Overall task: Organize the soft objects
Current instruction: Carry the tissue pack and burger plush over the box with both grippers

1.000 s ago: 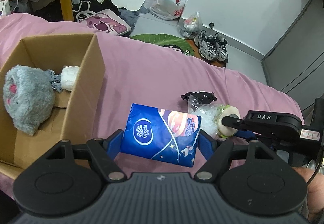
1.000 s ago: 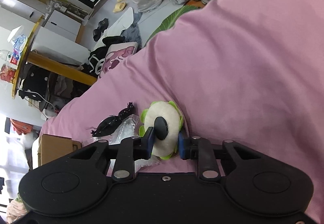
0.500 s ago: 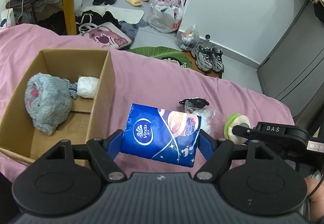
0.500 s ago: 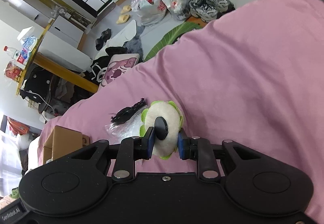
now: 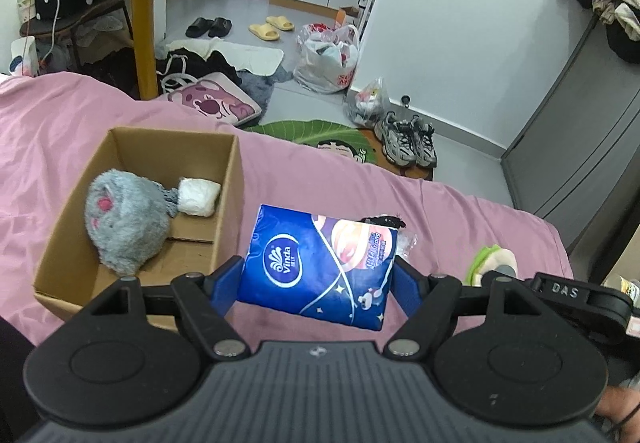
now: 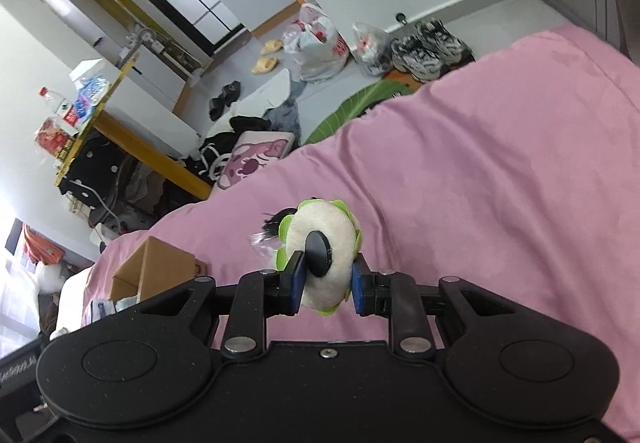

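Pink bedspread [image 5: 460, 219] (wrinkled), cardboard box [image 5: 230, 203], cluttered floor [image 5: 304, 99]

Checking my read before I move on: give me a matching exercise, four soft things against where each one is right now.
Things:
1. tissue pack
2. grey plush
3. white roll
4. cream-and-green plush

Places:
A. lying in the cardboard box, at its far end
B. gripped by the right gripper
C. gripped by the left gripper
D. lying in the box, nearer the camera

Pairs: 1-C, 2-D, 3-A, 4-B
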